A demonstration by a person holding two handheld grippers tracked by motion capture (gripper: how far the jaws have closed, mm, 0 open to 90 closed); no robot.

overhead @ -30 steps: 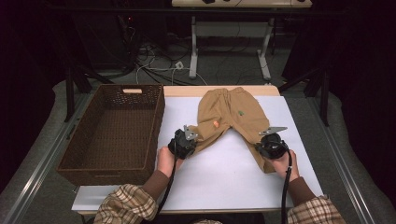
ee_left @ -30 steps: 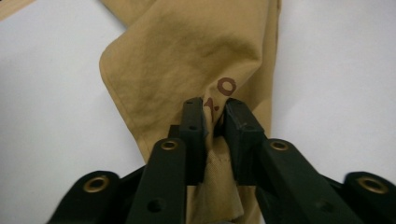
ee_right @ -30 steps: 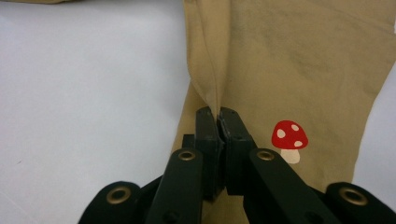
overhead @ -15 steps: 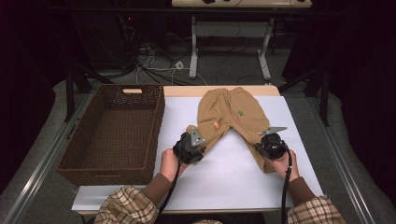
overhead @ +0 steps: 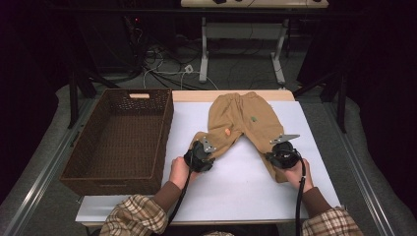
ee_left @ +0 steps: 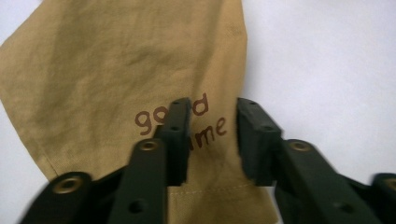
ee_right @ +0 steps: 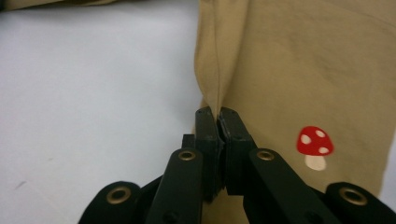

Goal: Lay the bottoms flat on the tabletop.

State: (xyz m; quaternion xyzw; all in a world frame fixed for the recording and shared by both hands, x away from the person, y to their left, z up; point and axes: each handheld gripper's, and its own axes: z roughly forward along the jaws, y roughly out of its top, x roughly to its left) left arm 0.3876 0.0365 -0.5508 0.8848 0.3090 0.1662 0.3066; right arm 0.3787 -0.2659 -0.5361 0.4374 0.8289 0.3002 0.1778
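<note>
A pair of tan trousers (overhead: 244,124) lies flat on the white table (overhead: 236,191), waistband at the far edge, both legs spread toward the near side. A brown wicker basket (overhead: 120,137) stands just left of the table sheet.

The left gripper (overhead: 200,156) is at the hem of the left leg. In the left gripper view its jaws stand apart over the cloth (ee_left: 121,84), straddling the brown printed words "good time" (ee_left: 184,122); they have just been closing, with the hem fabric between them, but the pads do not press on it. Released.

The right gripper (overhead: 282,153) is at the hem of the right leg. In the right gripper view its jaws are clenched on a raised fold at the leg's inner edge (ee_right: 215,70), the cloth pinched between the pads. A red mushroom print (ee_right: 314,145) sits just right of the jaws.

Both hands come in from the near edge, in plaid sleeves (overhead: 135,219).
</note>
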